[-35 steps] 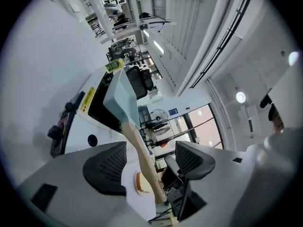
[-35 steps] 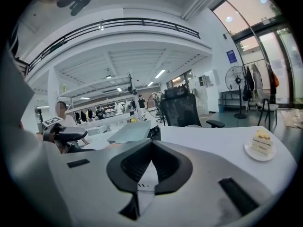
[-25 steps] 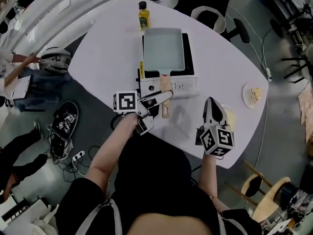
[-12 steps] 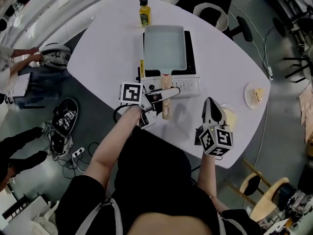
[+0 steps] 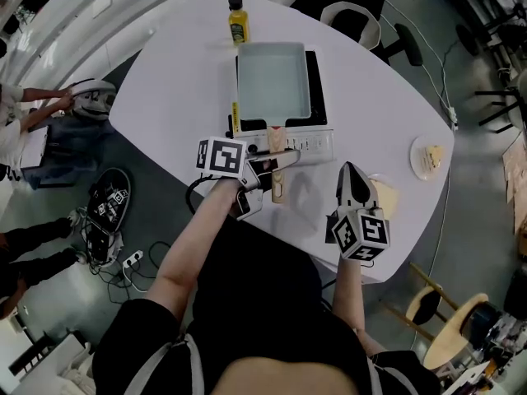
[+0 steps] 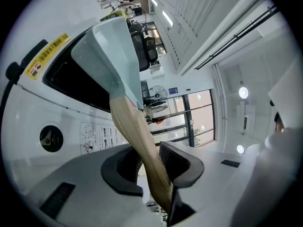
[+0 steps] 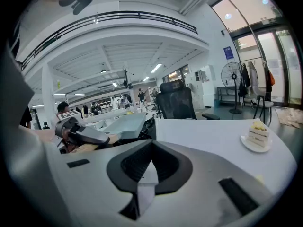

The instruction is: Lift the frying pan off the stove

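The rectangular pale-blue frying pan [image 5: 273,79] sits on the portable stove [image 5: 286,144] at the middle of the white table [image 5: 181,89]. Its wooden handle [image 5: 277,186] points toward me. My left gripper [image 5: 280,161] comes in from the left, and its jaws are closing on that handle. In the left gripper view the handle [image 6: 142,141] runs between both pads [image 6: 173,162], touching them, with the pan [image 6: 106,56] beyond. My right gripper [image 5: 352,179] rests on the table to the right of the stove. Its jaws [image 7: 150,167] are shut on nothing.
A yellow bottle [image 5: 237,21] stands behind the stove. A plate with cake [image 5: 429,156] lies near the table's right edge, and a pale yellow item [image 5: 385,196] lies beside my right gripper. A chair [image 5: 354,23] stands beyond the table. People and cables are on the floor to the left.
My left gripper has slid forward along the handle toward the stove, and its jaws have come in around the handle. The right gripper has stayed put.
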